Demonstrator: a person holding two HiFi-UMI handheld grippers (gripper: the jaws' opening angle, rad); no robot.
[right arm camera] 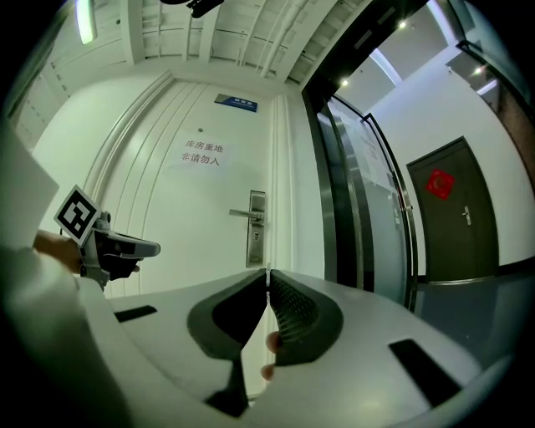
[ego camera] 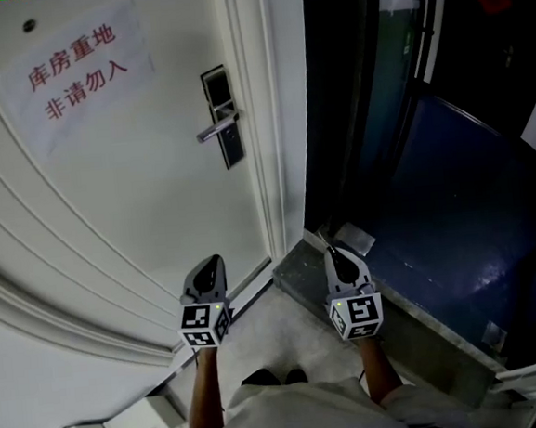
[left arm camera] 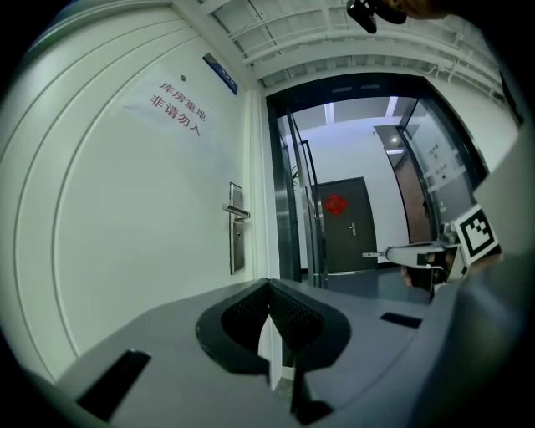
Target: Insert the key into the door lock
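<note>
Door lock (ego camera: 222, 117): metal plate with a lever handle, at the right edge of the white door (ego camera: 109, 204). Key: I cannot make one out in any view.

Right claw (ego camera: 333, 253): below and to the right of the lock, well apart from it. Its jaws are pressed together, and I cannot tell whether anything thin lies between them.

Left claw (ego camera: 214, 260): below the lock, also well apart. Its jaws meet at the tips and it is empty.

Paper sign (ego camera: 77, 74) with red characters is up and left of the lock. A dark doorway (ego camera: 432, 175) stands to the right of it.
</note>
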